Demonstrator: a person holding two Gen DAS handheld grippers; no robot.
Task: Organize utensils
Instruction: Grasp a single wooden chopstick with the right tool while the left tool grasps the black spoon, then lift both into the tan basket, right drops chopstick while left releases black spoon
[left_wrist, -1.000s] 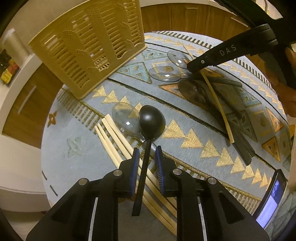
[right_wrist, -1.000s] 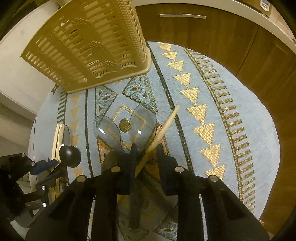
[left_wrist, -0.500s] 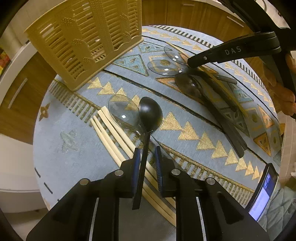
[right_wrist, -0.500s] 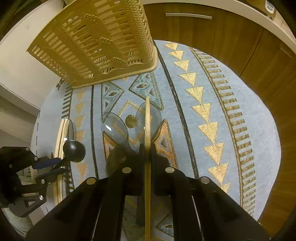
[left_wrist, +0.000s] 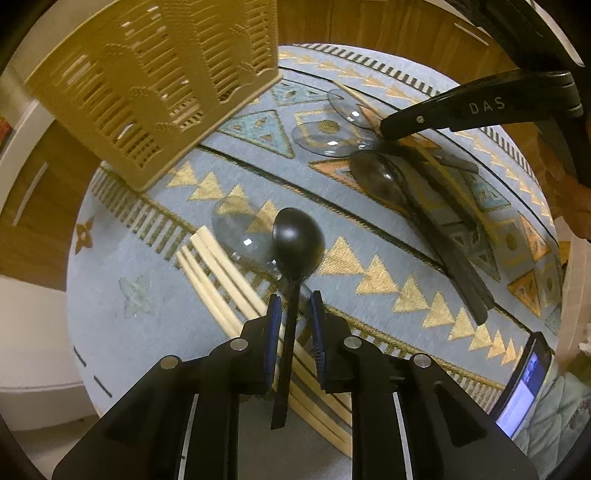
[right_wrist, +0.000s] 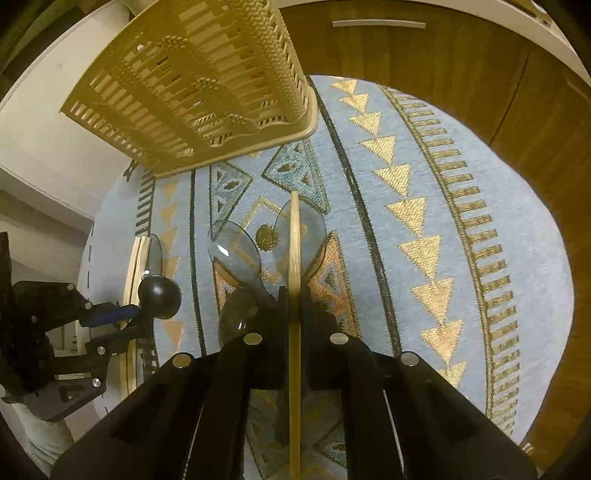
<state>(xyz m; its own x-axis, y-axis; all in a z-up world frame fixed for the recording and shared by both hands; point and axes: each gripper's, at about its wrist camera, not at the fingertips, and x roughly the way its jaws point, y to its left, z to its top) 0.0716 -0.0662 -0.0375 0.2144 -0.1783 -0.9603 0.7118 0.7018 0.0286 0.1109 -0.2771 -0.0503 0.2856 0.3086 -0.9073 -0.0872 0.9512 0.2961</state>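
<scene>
Black spoon (left_wrist: 297, 245) handle lies between left tool (left_wrist: 295, 310) pads.

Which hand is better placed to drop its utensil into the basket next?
Probably the right. The right gripper is shut on a chopstick that points toward the basket. The left gripper straddles the black spoon, which looks loosely held.

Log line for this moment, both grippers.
left gripper: black spoon between jaws | right gripper: shut on chopstick | basket: no utensils visible
</scene>
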